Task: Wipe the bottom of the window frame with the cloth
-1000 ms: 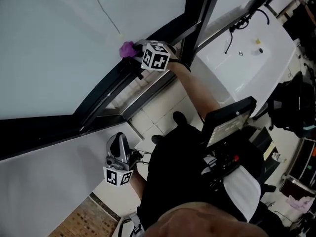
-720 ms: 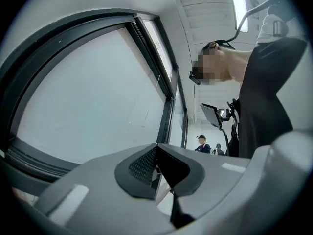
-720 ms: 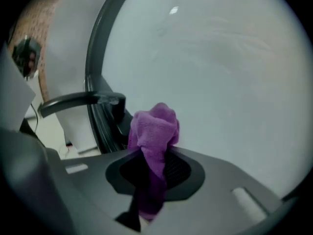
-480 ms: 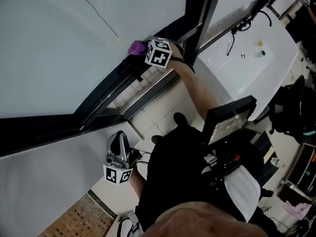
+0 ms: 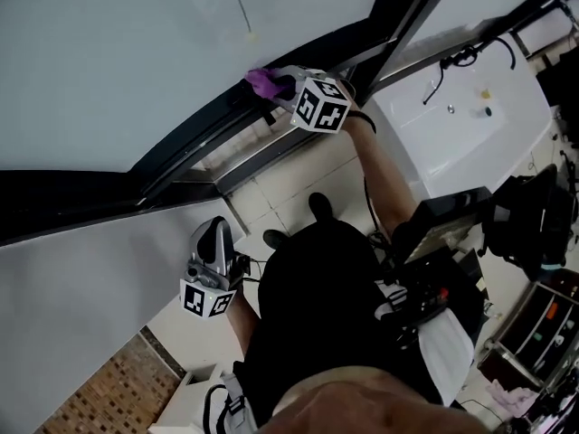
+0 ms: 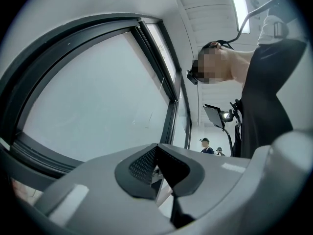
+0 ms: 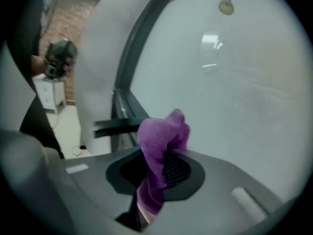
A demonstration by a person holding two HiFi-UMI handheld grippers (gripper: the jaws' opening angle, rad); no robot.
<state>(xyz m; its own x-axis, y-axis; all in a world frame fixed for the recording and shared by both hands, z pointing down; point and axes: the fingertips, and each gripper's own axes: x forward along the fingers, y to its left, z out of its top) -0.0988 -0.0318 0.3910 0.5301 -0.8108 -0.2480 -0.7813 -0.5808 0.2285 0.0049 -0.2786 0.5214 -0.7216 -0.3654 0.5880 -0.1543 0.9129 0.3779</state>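
Right tongs (image 5: 282, 87) (image 7: 155, 174): pinching the purple cloth (image 5: 262, 80) (image 7: 161, 136). A bunched fold stands past the tips and a tail hangs back between the pads.
Marker cube, right (image 5: 321, 105): sits just behind the tips, on the near side of the cloth.
Cloth position: at the bottom rail of the window frame (image 5: 204, 138) (image 7: 128, 72), on its far right stretch, just left of the dark upright post (image 5: 407, 12).
Contact: the cloth appears to rest against the rail where the glass meets it. The right gripper view is too blurred to confirm the touch.
Right forearm (image 5: 384, 174): bare, stretched from the body out to the rail.
Left tongs (image 5: 217, 229) (image 6: 157, 153): pressed together at the tips, nothing between them.
Left tongs position: held low at the person's left side, well apart from the cloth and below the rail, tips pointing up toward the window.
Window frame: dark, running on a slant from near left to far right in the head view.
Glass pane (image 5: 118, 52) (image 6: 98, 106) (image 7: 234, 82): pale and hazy. A thin cord (image 5: 241, 12) hangs before it, above the cloth.
Wall panel (image 5: 81, 287): plain white, below the frame on the left.
Floor (image 5: 298, 183): pale tiles below the rail, beside the person's feet.
White table (image 5: 452, 143): on the far right, carrying cables and a few small items too small to identify.
Person (image 5: 317, 315): dark clothing, a screen unit (image 5: 439, 215) mounted at the chest.
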